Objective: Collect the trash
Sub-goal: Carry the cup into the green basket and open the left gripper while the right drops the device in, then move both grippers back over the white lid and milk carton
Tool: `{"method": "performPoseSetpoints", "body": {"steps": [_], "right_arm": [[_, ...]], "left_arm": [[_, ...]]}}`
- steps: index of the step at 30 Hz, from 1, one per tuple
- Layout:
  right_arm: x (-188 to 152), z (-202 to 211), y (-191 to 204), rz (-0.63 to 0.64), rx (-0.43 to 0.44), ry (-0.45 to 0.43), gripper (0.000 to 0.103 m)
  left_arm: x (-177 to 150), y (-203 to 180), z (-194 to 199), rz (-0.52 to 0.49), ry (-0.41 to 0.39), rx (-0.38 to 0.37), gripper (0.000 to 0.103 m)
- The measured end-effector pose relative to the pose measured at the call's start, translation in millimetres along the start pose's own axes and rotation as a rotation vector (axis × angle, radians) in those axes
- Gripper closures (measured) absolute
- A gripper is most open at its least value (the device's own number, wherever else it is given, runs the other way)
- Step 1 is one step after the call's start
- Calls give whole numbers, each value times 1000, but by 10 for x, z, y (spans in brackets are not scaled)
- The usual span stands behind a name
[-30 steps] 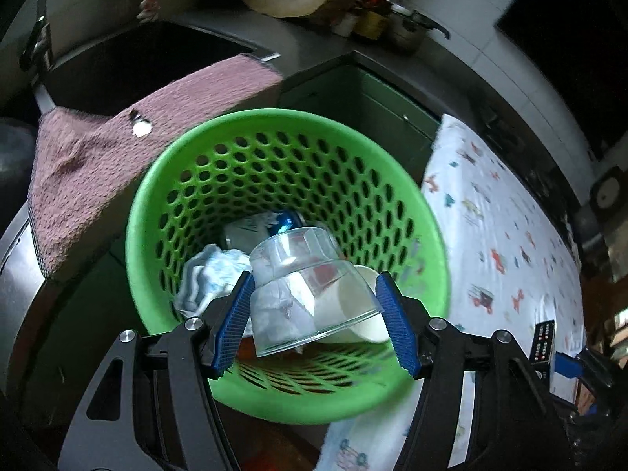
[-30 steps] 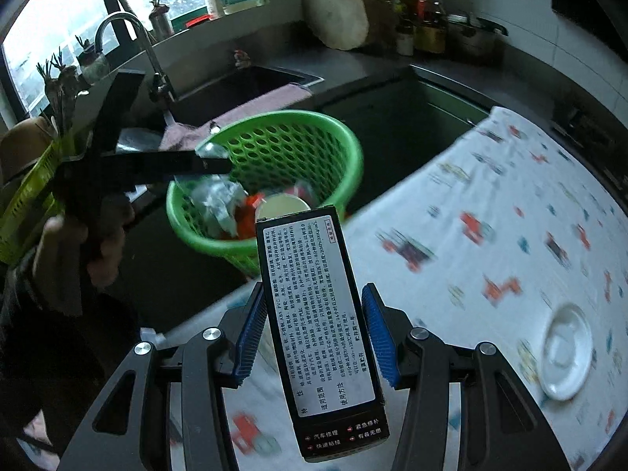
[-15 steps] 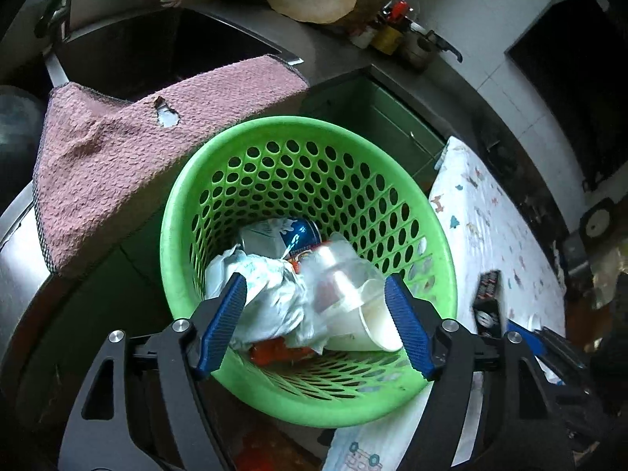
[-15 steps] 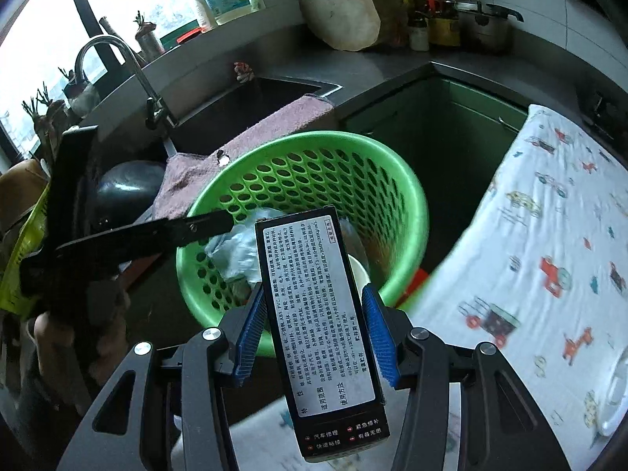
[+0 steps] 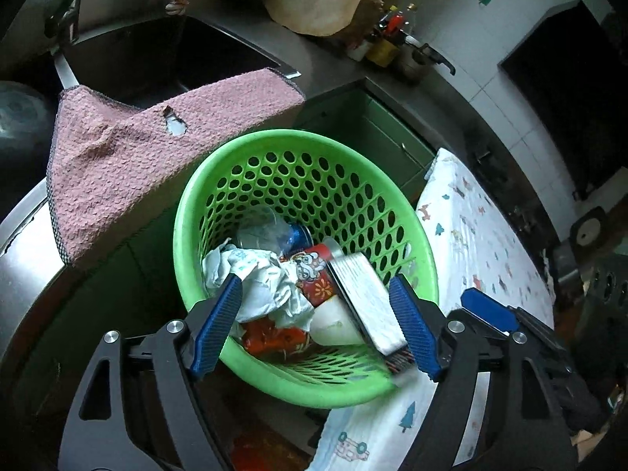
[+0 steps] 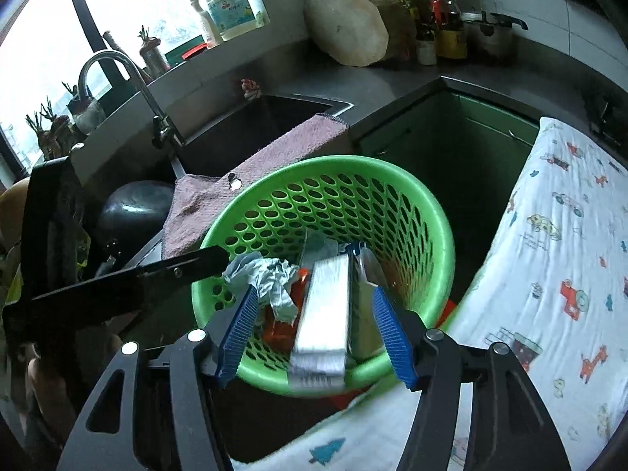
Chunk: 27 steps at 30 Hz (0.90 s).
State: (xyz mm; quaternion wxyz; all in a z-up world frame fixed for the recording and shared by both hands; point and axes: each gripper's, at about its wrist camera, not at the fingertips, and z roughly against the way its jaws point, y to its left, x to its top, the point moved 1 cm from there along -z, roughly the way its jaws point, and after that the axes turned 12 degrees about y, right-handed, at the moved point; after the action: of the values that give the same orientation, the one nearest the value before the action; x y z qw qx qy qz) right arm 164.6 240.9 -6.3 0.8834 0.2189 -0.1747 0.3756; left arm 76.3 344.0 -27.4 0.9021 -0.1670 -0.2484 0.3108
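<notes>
Green perforated plastic basket (image 6: 412,212), flat rectangular box (image 6: 325,310) motion-blurred inside, both grippers' ribbed blue fingers (image 5: 216,325) spread, empty.

The box (image 6: 322,316) I see is motion-blurred, its print unreadable. Crumpled paper (image 5: 267,286) hides the basket (image 5: 274,145) floor from me.

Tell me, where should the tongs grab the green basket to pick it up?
Probably the green basket's thick rolled rim, on the near edge, coming down from above with one finger inside and one outside. The rim is smooth and firm, while the holey wall below slopes inward. Near the flat box the trash sits close to the rim, so pick a barer stretch.
</notes>
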Motion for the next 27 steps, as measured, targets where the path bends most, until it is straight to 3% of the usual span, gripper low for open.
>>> {"method": "performPoseSetpoints", "body": {"steps": [14, 27], "right_arm": [[-591, 686, -530, -44, -89, -55, 35], [-1621, 1587, -1502, -207, -271, -112, 28]], "left_arm": [[-254, -627, 62, -105, 10, 3, 22], [-624, -1478, -69, -232, 52, -16, 19]]}}
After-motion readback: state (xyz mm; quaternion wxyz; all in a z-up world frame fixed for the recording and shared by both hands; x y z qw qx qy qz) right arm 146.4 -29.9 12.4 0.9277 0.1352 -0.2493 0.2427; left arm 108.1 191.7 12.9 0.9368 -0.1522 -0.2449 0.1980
